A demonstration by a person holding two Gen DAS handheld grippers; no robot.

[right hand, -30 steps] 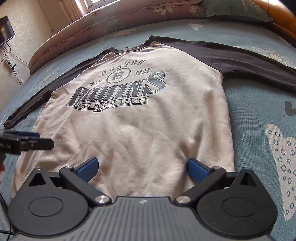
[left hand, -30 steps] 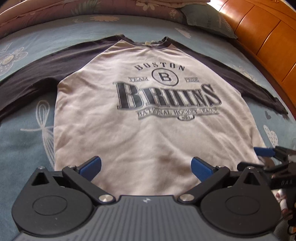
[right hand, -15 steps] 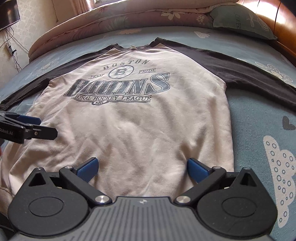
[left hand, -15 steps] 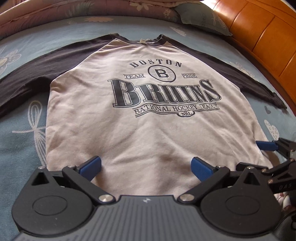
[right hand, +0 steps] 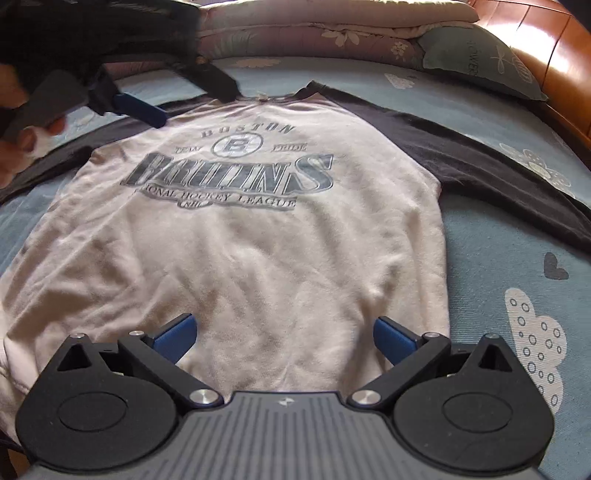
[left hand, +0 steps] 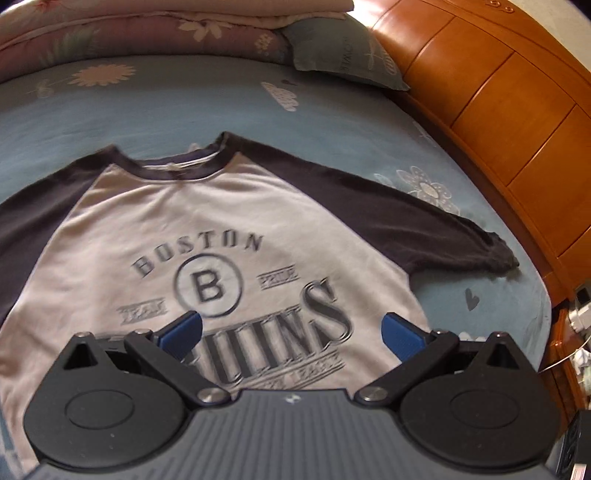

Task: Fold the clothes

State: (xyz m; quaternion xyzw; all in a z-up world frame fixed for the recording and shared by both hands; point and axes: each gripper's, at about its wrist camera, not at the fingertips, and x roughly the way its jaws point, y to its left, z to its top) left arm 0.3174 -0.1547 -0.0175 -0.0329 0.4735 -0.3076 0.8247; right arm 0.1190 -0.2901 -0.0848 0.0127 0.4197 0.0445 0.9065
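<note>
A cream raglan shirt [left hand: 229,218] with dark sleeves and a "Boston Bruins" print lies flat, front up, on the bed. My left gripper [left hand: 291,328] hovers open over the chest print, facing the collar [left hand: 184,168], with nothing between its blue fingers. The shirt's right-hand dark sleeve [left hand: 406,221] stretches out toward the headboard side. In the right wrist view the shirt [right hand: 258,240] fills the middle. My right gripper [right hand: 283,334] is open just above the hem area, holding nothing. The left gripper [right hand: 184,98] shows there at upper left, above the shoulder, held by a hand [right hand: 14,147].
The blue patterned bedsheet [left hand: 184,99] surrounds the shirt. A wooden headboard [left hand: 498,110] runs along the right. A green pillow [left hand: 343,55] and a folded floral quilt [left hand: 147,33] lie beyond the collar. The other dark sleeve [right hand: 480,170] crosses the sheet at right.
My left gripper has moved from the hem up over the chest toward the collar. The right gripper stays near the hem, both still open.
</note>
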